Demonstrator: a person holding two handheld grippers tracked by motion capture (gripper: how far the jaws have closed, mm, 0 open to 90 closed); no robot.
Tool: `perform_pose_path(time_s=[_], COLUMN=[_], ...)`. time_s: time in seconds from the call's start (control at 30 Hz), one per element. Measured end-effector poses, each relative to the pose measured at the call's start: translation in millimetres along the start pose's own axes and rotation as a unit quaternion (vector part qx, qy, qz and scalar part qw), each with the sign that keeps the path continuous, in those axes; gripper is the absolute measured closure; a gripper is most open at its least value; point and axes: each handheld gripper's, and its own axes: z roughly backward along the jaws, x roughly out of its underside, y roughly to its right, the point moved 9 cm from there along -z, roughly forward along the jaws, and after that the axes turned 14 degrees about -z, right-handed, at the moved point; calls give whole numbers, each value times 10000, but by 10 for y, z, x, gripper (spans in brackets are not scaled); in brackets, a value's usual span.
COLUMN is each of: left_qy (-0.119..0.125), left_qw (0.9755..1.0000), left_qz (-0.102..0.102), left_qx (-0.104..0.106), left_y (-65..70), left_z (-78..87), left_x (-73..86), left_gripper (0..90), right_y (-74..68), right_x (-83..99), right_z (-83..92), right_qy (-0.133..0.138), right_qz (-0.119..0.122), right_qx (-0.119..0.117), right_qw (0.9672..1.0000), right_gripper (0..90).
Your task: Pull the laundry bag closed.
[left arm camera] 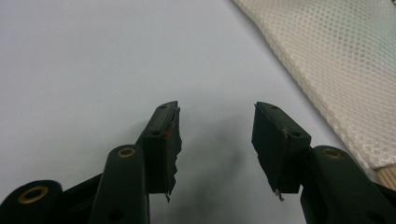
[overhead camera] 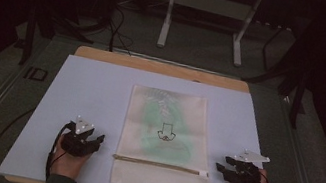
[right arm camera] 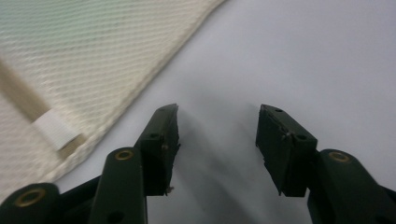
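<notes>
Dark workshop floor surrounds a pale blue mat [overhead camera: 90, 89] where a zippered mesh pouch [overhead camera: 168, 123] lies flat at centre. Left gripper [overhead camera: 97, 139] and right gripper [overhead camera: 222, 164] rest either side, jaws wide and empty, seemingly poised to handle it.

A dim room is seen. A grey floor [overhead camera: 195, 41] lies beyond the table, crossed by dark cables [overhead camera: 118, 33]. A white-legged metal stand [overhead camera: 207, 15] is placed behind.
</notes>
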Motion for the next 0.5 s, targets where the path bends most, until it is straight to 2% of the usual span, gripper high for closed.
perform_pose_path(time_s=[0.27,0.4,0.5], left_qy=[25,-37,21], left_qw=[9998,9996,9993], left_qz=[-87,-99,-117], left_qx=[175,270,345], left_y=[2,25,43], left_z=[1,-3,4], left_x=[1,8,-6], left_gripper=[515,536,540], right_y=[-84,-145,-181], right_x=[19,25,25], right_z=[22,28,40], right_qy=[-234,-330,-369], right_qz=[219,377,437], right_qx=[-76,-79,-110], right_qw=[9995,9987,9983], right_gripper=[519,533,541])
